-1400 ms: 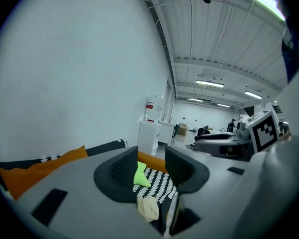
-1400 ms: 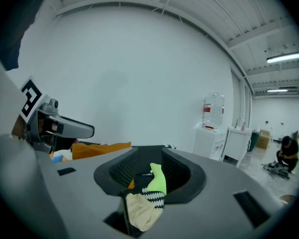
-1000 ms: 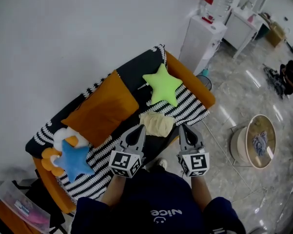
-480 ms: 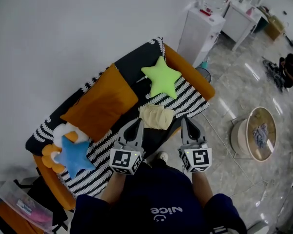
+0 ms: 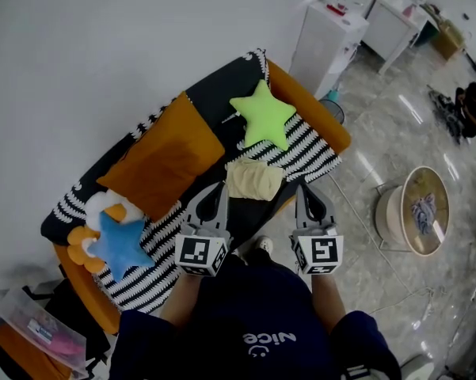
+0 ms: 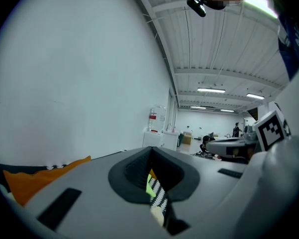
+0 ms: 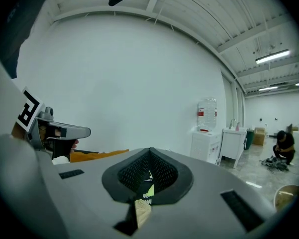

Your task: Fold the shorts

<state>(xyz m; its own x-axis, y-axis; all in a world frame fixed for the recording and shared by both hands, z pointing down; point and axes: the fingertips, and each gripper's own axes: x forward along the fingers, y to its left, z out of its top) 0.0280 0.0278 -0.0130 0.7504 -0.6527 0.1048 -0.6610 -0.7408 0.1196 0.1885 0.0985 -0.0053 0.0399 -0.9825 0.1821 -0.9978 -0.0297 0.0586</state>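
Note:
Pale yellow shorts [image 5: 254,180] lie bunched on the sofa seat [image 5: 313,163], in front of a green star cushion [image 5: 262,115]. My left gripper [image 5: 218,193] is shut and empty, its tip just left of the shorts and nearer to me. My right gripper [image 5: 309,198] is shut and empty too, level with it, to the right of the shorts and not touching them. In the left gripper view the jaws of the left gripper [image 6: 151,156] meet, and a sliver of the shorts [image 6: 156,213] shows through the slit. The right gripper [image 7: 149,157] looks the same, with the shorts [image 7: 141,212] below the slit.
An orange cushion [image 5: 163,165] leans on the sofa back. A blue star cushion [image 5: 117,246] and a white-and-orange plush [image 5: 101,209] lie at the left end. A white cabinet [image 5: 330,47] stands beyond the right armrest. A round basket [image 5: 417,230] sits on the floor at right.
The head camera has shifted slightly, so the sofa sits a little differently in view. Both grippers stay shut in front of the shorts and have hardly moved.

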